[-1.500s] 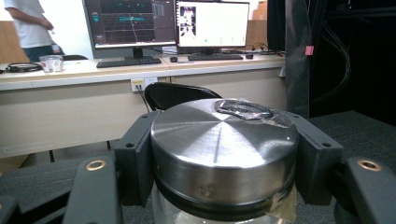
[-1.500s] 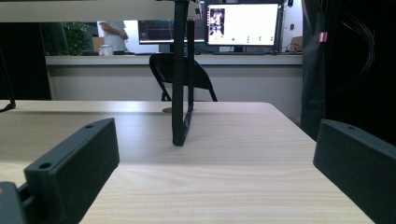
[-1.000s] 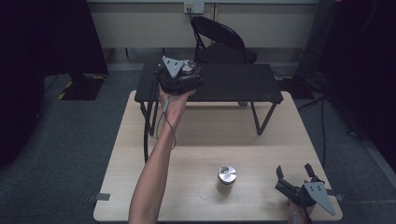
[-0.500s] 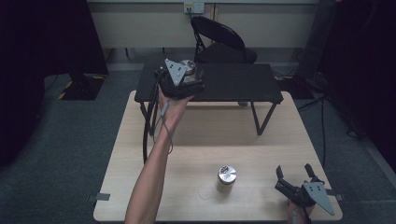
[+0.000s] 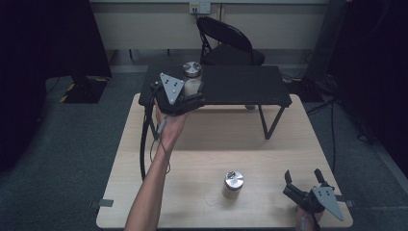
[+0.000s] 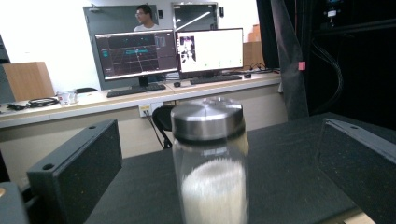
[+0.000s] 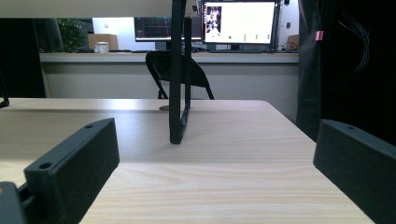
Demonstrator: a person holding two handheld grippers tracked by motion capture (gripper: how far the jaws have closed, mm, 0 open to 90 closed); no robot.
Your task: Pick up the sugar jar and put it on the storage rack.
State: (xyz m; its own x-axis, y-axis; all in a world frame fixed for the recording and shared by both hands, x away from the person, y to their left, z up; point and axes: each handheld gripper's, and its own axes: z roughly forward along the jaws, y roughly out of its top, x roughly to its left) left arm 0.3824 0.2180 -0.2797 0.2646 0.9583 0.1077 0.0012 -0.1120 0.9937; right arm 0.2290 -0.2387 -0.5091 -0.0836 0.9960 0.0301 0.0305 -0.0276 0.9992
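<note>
A glass jar (image 5: 192,79) with a metal lid and white powder inside stands on the low black table (image 5: 240,86). My left gripper (image 5: 195,95) is at that table's near left edge, open. In the left gripper view the jar (image 6: 210,154) stands between the wide-apart jaws of that gripper (image 6: 219,126), and neither jaw touches it. A second, shorter jar (image 5: 234,184) with a metal lid stands on the wooden table (image 5: 240,139) toward the front. My right gripper (image 5: 302,174) rests at the front right corner, open and holding nothing, to the right of that jar.
The black table stands on thin legs (image 7: 177,93) across the back of the wooden table. A black folding chair (image 5: 226,43) is behind it. A desk with monitors (image 6: 173,51) and a person are in the background. Dark curtains flank both sides.
My left gripper has drawn back toward the near edge of the black table, and the jar now stands in plain sight beyond it. The right gripper has not moved.
</note>
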